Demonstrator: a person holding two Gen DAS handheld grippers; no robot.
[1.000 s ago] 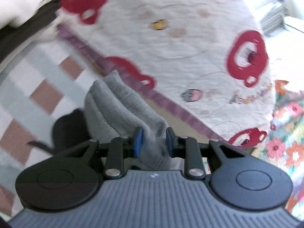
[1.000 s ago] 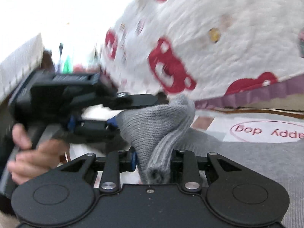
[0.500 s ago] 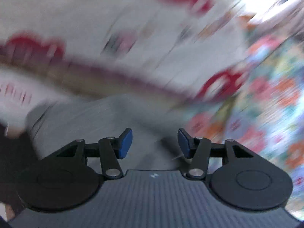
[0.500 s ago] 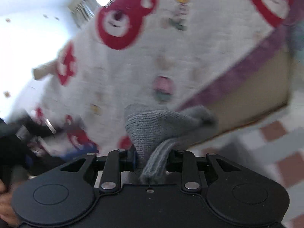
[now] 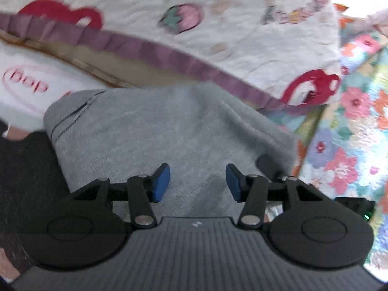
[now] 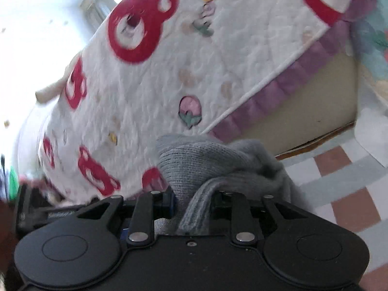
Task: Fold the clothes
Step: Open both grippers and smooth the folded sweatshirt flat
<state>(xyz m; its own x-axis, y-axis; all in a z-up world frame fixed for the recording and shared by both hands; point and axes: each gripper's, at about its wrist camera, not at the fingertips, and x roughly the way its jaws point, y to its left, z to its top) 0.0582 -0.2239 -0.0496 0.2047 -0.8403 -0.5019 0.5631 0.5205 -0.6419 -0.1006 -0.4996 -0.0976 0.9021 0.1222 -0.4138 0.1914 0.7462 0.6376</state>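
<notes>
A grey knitted garment (image 5: 169,131) hangs spread out in front of my left gripper (image 5: 197,181), which is open with its blue pads (image 5: 160,184) apart and holds nothing. My right gripper (image 6: 192,206) is shut on a bunched fold of the same grey garment (image 6: 206,162), which rises out of its jaws. Part of the right gripper shows at the right edge of the cloth in the left wrist view (image 5: 269,167).
A white quilt with red bears and a purple frill (image 5: 218,19) covers a bed ahead (image 6: 169,72). A flowered quilt (image 5: 351,126) lies to the right. A checked mat (image 6: 344,174) and a white mat with red lettering (image 5: 24,84) cover the floor.
My left gripper has opened and let go of the grey garment, then swung to face its spread side. My right gripper has kept its hold and tilted up toward the bed.
</notes>
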